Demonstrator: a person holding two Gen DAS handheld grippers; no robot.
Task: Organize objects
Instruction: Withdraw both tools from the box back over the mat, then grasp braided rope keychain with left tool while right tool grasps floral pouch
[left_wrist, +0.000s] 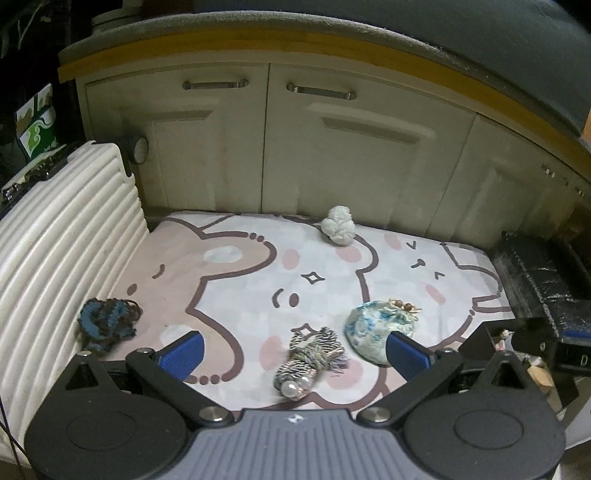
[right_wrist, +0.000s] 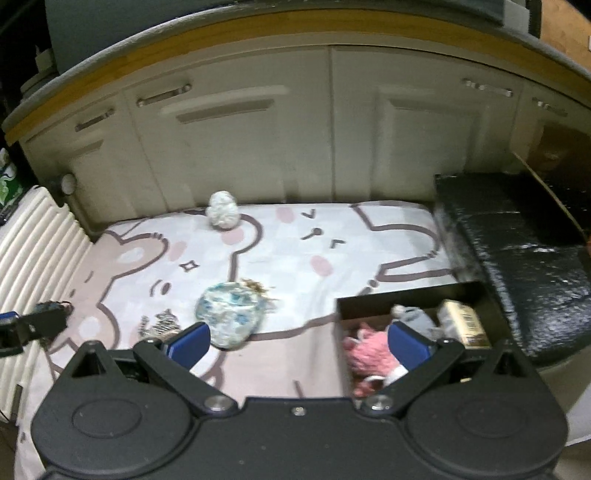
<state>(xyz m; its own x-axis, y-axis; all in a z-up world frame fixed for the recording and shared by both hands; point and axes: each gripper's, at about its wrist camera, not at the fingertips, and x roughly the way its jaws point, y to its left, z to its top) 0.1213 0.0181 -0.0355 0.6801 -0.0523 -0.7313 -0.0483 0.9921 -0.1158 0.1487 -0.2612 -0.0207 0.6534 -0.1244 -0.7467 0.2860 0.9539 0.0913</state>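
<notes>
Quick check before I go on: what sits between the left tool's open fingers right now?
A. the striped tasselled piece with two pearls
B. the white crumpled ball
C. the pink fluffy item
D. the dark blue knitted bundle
A: in the left wrist view the striped tasselled piece lies on the mat between the open fingers of the left tool, not gripped.

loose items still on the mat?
4: white bundle at back, blue yarn left, floral pouch and striped pearl piece up front.
</notes>
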